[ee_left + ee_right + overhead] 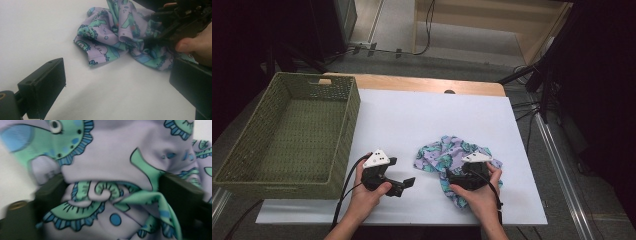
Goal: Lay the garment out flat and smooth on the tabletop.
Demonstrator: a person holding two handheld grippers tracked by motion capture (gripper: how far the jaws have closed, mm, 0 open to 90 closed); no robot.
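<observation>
L gripper (404, 184) rests near centre on the white sheet (412, 120), jaws wide w/ nothing between; R gripper (110, 202) sits in the crumpled patterned cloth (452, 152) near right, jaws apart w/ folds between them.

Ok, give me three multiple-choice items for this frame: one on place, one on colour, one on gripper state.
1. Where does the green woven basket stand?
A. at the table's left edge
B. at its right edge
C. on the cloth

2. The crumpled printed cloth is mainly:
A. red and black
B. lilac and mint green
C. plain white

3. The left gripper has:
A. jaws clamped on cloth
B. jaws gripping the basket
C. jaws apart over bare white table

Answers: 1 A, the high view shows it left; 2 B, both gripper views show those colours; 3 C, nothing lies between its jaws.
</observation>
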